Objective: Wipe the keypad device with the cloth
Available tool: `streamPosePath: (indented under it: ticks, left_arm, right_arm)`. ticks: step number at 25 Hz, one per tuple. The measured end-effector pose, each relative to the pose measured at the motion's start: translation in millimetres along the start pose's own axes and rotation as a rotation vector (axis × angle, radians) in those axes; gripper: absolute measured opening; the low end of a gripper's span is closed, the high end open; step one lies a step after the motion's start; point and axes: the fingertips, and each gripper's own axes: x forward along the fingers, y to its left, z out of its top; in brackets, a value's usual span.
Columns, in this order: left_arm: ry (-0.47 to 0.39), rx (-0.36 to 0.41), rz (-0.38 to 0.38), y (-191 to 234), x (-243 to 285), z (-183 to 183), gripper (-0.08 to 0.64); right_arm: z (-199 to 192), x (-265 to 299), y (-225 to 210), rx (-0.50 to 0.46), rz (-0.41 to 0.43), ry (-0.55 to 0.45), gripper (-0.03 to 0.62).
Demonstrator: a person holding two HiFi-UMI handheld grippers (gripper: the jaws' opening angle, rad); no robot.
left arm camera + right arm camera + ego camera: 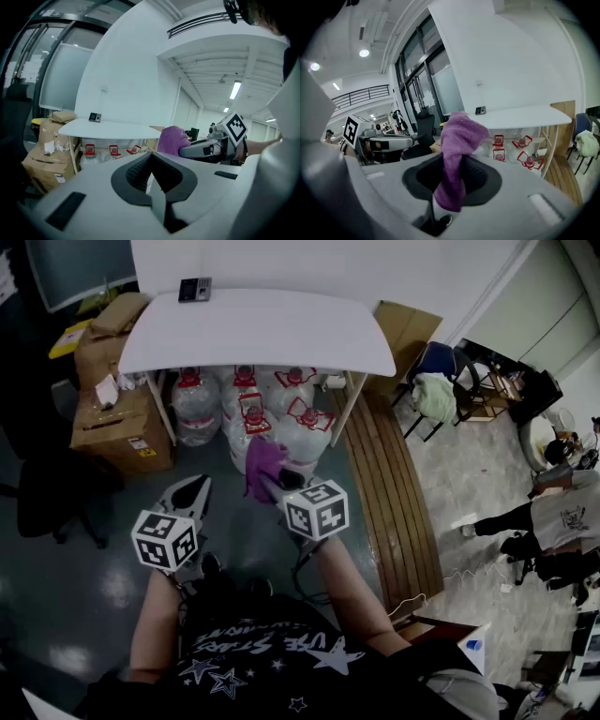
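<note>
1. Two grippers are held out on the near side of the white table (262, 334), well short of it and touching nothing on it.
2. On the right gripper (451, 177) the jaws are clamped on the purple cloth (458, 136). The cloth bunches up above the pads and a tail droops below them. From the head view the cloth (264, 465) hangs in front of the table's near edge.
3. On the left gripper (151, 161) the jaws are pressed together with nothing between them. It sits just beside the right gripper, also on the table's near side.
4. The keypad device (195, 289) lies flat at the table's far left end, right by the wall, well apart from the cloth and both grippers.
5. Under the table is a bunch of water jugs (281, 413) with red handles.
6. Left of the table is a stack of cardboard boxes (117, 423). Off its right end is a chair (436, 381) with a pale garment dumped on it.
</note>
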Motion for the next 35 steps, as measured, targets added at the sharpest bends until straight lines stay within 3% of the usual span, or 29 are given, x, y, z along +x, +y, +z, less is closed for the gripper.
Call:
streamPosePath:
  ticks: [20, 25, 35]
  left_arm:
    - [-0.012, -0.014, 0.035, -10.2, -18.0, -6.6, 0.008]
    - [-0.014, -0.010, 0.035, -7.8, -15.8, -5.0, 0.008]
    - [-0.013, -0.036, 0.013, 52.3, 19.2, 2.8, 0.008]
  right_arm:
    - [-13.7, -17.0, 19.4, -0.055, 0.035, 0.023, 0.095]
    - [-6.4, -16.5, 14.6, -0.036, 0.047, -0.020, 0.095]
    - [8.7, 40.9, -14.7, -0.003, -0.007, 0.002, 0.095]
